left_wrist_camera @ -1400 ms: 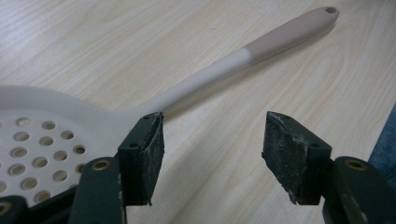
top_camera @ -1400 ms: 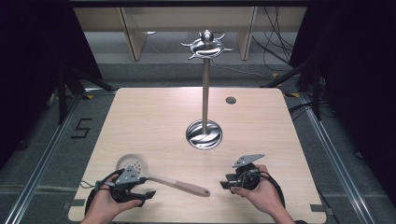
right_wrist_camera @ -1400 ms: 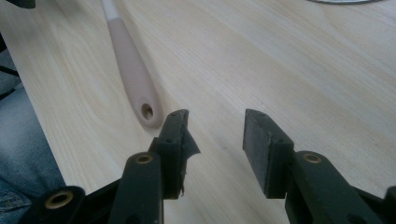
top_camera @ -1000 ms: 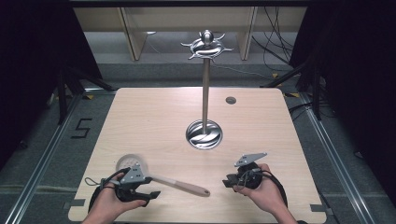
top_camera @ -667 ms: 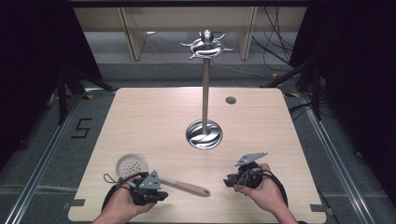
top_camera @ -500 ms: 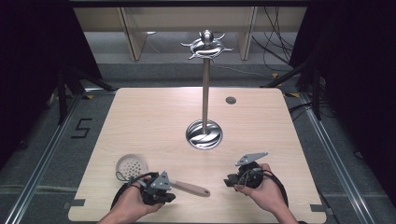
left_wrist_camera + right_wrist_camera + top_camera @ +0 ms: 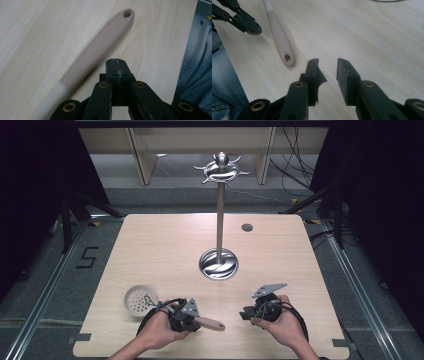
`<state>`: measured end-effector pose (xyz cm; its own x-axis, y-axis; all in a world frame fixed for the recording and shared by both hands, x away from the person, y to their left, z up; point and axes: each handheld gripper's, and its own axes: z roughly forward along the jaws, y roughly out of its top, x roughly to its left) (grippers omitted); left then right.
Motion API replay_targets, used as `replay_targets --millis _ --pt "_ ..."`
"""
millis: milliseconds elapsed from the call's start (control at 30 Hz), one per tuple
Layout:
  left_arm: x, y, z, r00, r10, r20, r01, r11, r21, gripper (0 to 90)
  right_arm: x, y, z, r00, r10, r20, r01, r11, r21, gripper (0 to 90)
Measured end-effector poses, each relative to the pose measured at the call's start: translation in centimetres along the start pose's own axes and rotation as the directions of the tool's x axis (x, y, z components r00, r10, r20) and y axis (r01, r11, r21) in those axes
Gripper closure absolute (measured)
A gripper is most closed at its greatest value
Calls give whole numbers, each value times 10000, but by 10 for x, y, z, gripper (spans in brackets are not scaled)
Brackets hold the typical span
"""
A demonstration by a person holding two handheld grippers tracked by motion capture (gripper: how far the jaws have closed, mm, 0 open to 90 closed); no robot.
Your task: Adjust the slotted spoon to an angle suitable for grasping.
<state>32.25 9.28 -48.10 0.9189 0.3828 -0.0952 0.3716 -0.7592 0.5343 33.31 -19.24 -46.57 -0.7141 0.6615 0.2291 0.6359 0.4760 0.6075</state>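
Note:
A skimmer lies near the table's front edge, its white perforated head to the left and its beige handle pointing right. My left gripper sits low over the handle. In the left gripper view its jaws are shut and empty, just right of the handle, whose end has a hanging hole. My right gripper rests open at the front right, pointing left. Its jaws are empty and stop short of the handle end. The left gripper shows beyond it.
A tall metal stand with hooks at its top rises from a round shiny base at mid-table. A small dark disc lies at the back right. The person's jeans are just past the front edge.
My left gripper has slid right, from beside the skimmer's head along the handle toward its end. The right gripper has stayed put.

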Motion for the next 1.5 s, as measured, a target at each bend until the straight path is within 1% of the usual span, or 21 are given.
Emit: replay_targets --millis 100,167,267,300,367,467,500,567,800,833,867,1000,1033,1067,1200,1233,1267,1367,1433,1467,1500 --pt "2 2 2 9999 103 -23 -103 9999 67 893 0 0 0 10000 -27 0 27 10000 -43 711" --pt "2 3 5 9999 -142 -45 142 9999 59 893 0 0 0 10000 50 1 -50 10000 -13 708" --pt "3 3 7 9999 -99 -109 100 9999 55 893 0 -1 0 10000 70 -6 -70 10000 -16 708" --pt "5 3 7 9998 66 -167 -62 9998 192 893 0 0 0 10000 -2 28 3 10000 -81 707" --pt "5 3 9 9997 -94 -221 98 9998 162 893 0 0 0 10000 33 42 -32 9999 -107 706" --pt "7 5 9 9996 108 -260 -100 9995 301 893 0 -1 0 10000 25 13 -25 10000 -83 705" --pt "5 5 10 9996 -71 -273 75 9999 127 893 0 -1 0 10000 34 -10 -34 10000 -76 705" --pt "7 7 10 9991 188 -384 -175 9993 335 893 0 0 -2 10000 78 21 -78 9999 85 705" --pt "12 14 12 9976 415 -556 -376 9969 694 893 -2 0 -2 10000 -19 34 19 10000 9 703" --pt "12 14 12 9976 415 -556 -376 9969 694 893 -2 0 -3 10000 -23 30 23 10000 0 702" --pt "11 15 15 9985 -13 -554 32 9994 337 893 -2 0 -3 10000 -12 33 12 10000 2 702" --pt "11 17 17 9987 96 -498 -84 9997 236 889 -2 -1 -3 10000 57 52 -57 10000 7 699" --pt "9 19 16 9991 26 -423 -20 9999 124 868 -2 -1 -2 9999 152 30 -151 9997 -166 696" --pt "10 20 14 9986 294 -445 -286 9994 201 845 -2 -2 -2 9999 167 24 -167 9997 -180 695" --pt "12 29 5 9966 601 -566 -596 9982 105 705 -4 -1 -5 9998 184 81 -184 9998 -62 686" --pt "17 34 0 9907 1118 -772 -1099 9935 289 690 -4 -1 -5 9998 199 80 -198 9998 -80 685" --pt "19 36 -1 9889 1220 -852 -1194 9922 357 673 -4 -2 -4 9996 289 46 -287 9992 -274 684" --pt "24 40 0 9842 1604 -747 -1555 9856 669 639 -5 -2 -6 9995 278 114 -276 9995 -170 681" --pt "24 41 1 9845 1631 -649 -1583 9846 738 604 -6 -2 -6 9993 359 109 -355 9989 -318 681" --pt "26 43 3 9763 2129 -398 -2070 9711 1186 588 -6 -3 -5 9992 383 102 -379 9986 -373 680" --pt "26 43 5 9735 2268 -298 -2210 9663 1322 583 -7 -2 -6 9992 385 128 -382 9989 -285 680"
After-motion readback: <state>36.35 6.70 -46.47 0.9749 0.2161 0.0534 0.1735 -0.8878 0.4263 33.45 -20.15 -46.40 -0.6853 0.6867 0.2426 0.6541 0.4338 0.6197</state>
